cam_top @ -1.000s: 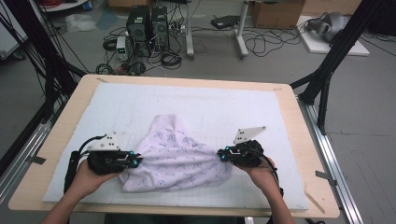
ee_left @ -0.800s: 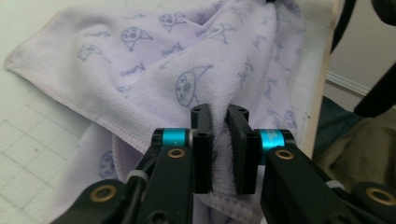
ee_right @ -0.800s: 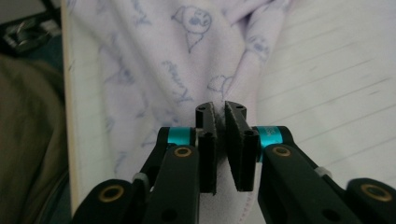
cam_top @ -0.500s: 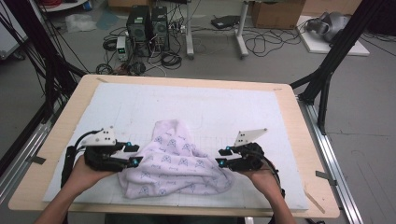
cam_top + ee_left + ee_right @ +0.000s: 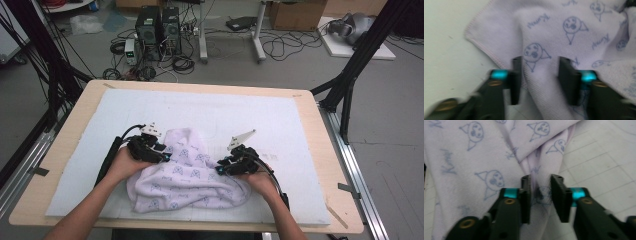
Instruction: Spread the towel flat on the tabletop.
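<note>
Both grippers drawn inward since 1 second ago, bunching the printed towel (image 5: 187, 175) at near-centre of the table (image 5: 90, 100) | left gripper (image 5: 162, 152) released, straddling a fold | right gripper (image 5: 223, 169) part-open around gathered cloth (grip uncertain) | folding apparently unfinished, towel crumpled.

My left gripper (image 5: 162, 152) is black, with a grey three-cornered plate on top and a thick black cable trailing off its back. The right gripper (image 5: 222, 169) matches it, plate and cable alike. Close up, each has two flat black rectangular jaws on angled black arms, with a bright teal block at the base of every jaw (glowing a little in both gripper views) and round brass-coloured screw heads lower on the arms. I see bare forearms and hands, with no sleeves or gloves worn.
</note>
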`<move>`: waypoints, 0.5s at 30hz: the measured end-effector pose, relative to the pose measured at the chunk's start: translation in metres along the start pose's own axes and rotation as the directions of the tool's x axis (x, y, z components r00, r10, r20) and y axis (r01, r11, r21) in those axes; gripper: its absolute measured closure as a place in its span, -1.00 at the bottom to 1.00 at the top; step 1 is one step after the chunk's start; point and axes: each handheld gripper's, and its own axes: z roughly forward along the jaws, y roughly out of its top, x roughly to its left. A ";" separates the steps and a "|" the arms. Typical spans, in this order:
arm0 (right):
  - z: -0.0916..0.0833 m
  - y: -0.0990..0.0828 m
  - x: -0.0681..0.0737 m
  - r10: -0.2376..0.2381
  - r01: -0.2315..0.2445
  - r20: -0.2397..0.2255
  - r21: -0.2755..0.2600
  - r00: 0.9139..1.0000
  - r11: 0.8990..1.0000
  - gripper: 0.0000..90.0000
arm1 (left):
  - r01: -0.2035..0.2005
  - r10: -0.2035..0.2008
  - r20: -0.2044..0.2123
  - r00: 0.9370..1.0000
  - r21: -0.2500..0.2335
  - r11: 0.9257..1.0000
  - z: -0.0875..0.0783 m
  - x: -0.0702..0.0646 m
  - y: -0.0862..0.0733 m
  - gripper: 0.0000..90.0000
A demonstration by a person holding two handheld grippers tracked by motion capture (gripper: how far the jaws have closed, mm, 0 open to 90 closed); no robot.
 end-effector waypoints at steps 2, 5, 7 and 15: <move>-0.002 0.001 0.000 0.007 -0.007 0.006 -0.004 1.000 1.000 0.88 | -0.020 0.020 -0.007 1.000 -0.005 1.000 0.000 -0.001 0.000 0.88; -0.016 0.002 -0.001 -0.007 0.010 0.102 -0.030 0.995 0.999 0.91 | -0.007 0.004 -0.050 0.999 -0.067 0.998 -0.012 0.000 0.002 0.91; -0.032 0.005 -0.004 0.004 0.004 0.159 -0.055 0.987 0.998 0.92 | 0.023 -0.034 -0.079 0.996 -0.139 0.990 -0.027 0.004 0.004 0.92; -0.108 0.034 0.003 -0.004 0.068 0.311 -0.195 0.951 0.978 0.92 | -0.002 -0.056 -0.168 0.984 -0.325 0.946 -0.085 -0.004 0.012 0.92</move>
